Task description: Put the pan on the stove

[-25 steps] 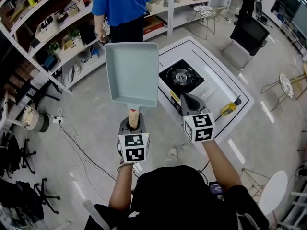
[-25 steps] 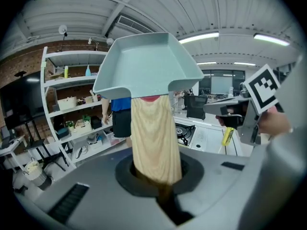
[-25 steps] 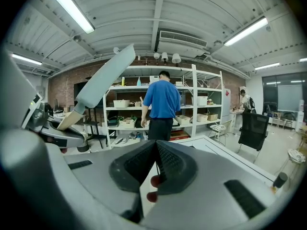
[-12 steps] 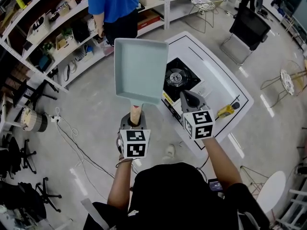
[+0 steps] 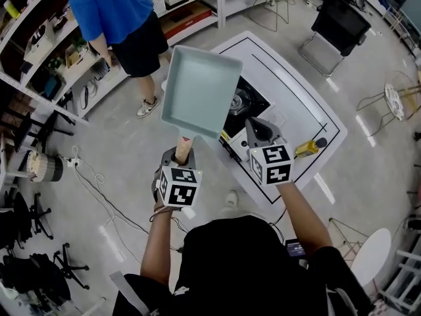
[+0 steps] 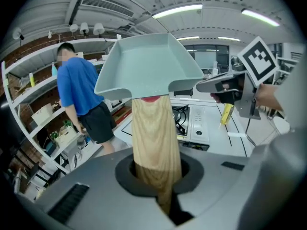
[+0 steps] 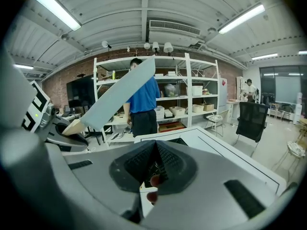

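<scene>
A pale blue-green rectangular pan (image 5: pixel 200 91) hangs in the air, held by its wooden handle (image 5: pixel 185 147). My left gripper (image 5: pixel 183 153) is shut on that handle; in the left gripper view the handle (image 6: pixel 153 133) runs up from the jaws to the pan (image 6: pixel 148 63). The black gas stove (image 5: pixel 248 102) sits on the white table (image 5: pixel 309 110), and the pan's right edge overlaps the stove's left side in the head view. My right gripper (image 5: pixel 256 129) hovers over the table's near edge, shut and empty (image 7: pixel 154 169), with the tilted pan (image 7: pixel 120 95) to its left.
A person in a blue shirt (image 5: pixel 112 12) stands at the shelving (image 5: pixel 39 51) to the left. A yellow-handled tool (image 5: pixel 306 149) lies on the table right of the stove. A black chair (image 5: pixel 339 28) stands beyond the table. Cables (image 5: pixel 99 189) trail on the floor.
The pan has moved to the right and forward with my left gripper, from over the floor to overlapping the stove's left side. The right gripper has stayed near the table edge.
</scene>
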